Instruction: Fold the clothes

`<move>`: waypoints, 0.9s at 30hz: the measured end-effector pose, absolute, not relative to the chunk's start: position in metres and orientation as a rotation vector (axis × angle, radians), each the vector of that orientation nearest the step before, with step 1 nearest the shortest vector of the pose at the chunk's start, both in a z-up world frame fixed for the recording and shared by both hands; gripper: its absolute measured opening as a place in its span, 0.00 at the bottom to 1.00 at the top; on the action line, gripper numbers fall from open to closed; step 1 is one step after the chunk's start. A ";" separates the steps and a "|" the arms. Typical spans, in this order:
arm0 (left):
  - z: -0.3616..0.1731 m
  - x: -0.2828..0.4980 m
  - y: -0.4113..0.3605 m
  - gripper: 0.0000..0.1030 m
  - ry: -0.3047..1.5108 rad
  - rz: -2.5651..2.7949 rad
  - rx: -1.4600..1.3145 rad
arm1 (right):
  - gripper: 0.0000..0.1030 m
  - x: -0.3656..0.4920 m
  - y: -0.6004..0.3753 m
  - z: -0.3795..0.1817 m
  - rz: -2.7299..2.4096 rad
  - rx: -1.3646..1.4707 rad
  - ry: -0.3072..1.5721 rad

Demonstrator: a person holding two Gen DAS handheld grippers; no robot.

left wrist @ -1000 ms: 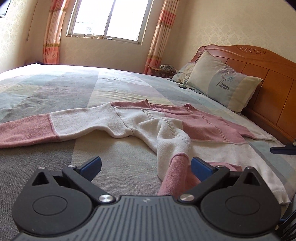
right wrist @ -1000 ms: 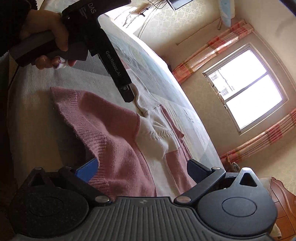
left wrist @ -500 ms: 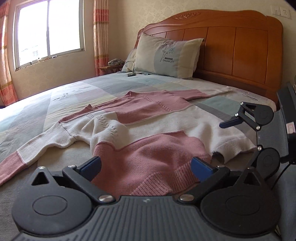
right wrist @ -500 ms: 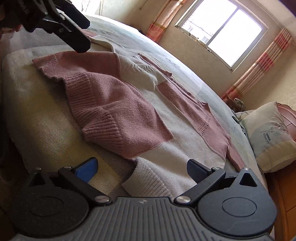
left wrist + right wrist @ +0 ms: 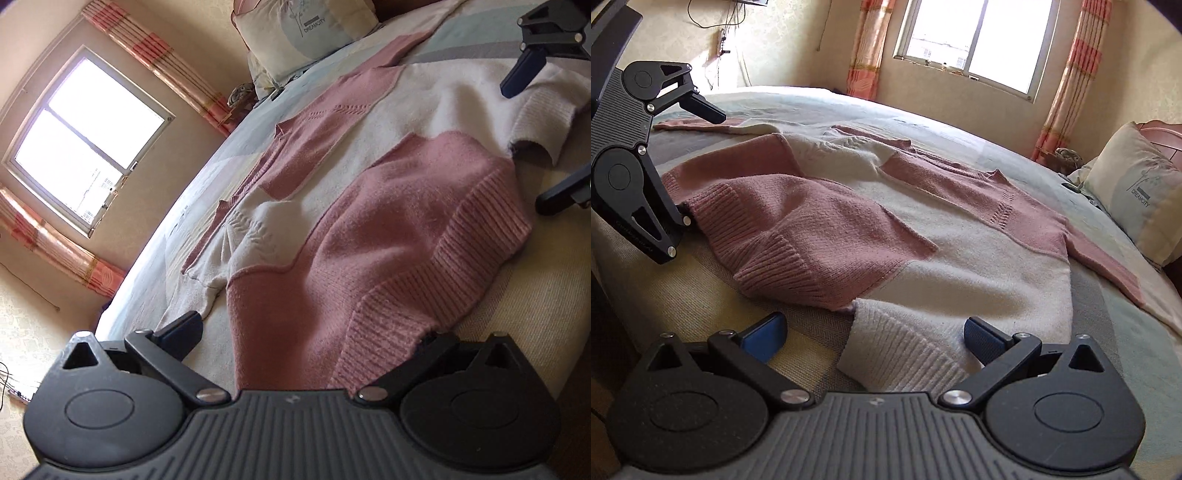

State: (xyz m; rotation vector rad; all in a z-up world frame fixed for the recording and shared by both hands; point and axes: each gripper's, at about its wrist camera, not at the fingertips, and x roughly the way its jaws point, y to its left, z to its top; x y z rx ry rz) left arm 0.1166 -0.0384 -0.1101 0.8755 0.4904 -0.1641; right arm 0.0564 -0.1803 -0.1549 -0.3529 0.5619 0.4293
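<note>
A pink and cream knit sweater (image 5: pixel 388 206) lies spread on the bed, hem toward me, and shows in the right wrist view (image 5: pixel 871 206) too. My left gripper (image 5: pixel 314 332) is open, its jaws either side of the pink ribbed hem corner; it also shows in the right wrist view (image 5: pixel 690 162) at the left. My right gripper (image 5: pixel 873 334) is open over the cream ribbed hem corner (image 5: pixel 905 347); it also shows in the left wrist view (image 5: pixel 532 140) at the upper right.
The bed (image 5: pixel 683 295) has a striped pale cover and its near edge runs below the hem. A pillow (image 5: pixel 1141 199) lies at the head of the bed. A window (image 5: pixel 975 40) with pink curtains is behind.
Both grippers have swung round and dropped close to the sweater's hem, left at the pink corner, right at the cream corner. The sweater has not moved since half a second ago.
</note>
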 end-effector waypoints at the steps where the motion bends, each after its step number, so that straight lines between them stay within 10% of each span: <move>1: -0.104 0.116 -0.039 0.99 0.466 -0.157 0.863 | 1.00 0.057 -0.182 -0.155 0.431 -0.347 0.565; 27: -0.130 0.092 -0.043 0.99 0.376 -0.186 0.903 | 1.00 0.063 -0.150 -0.166 0.221 -0.775 0.345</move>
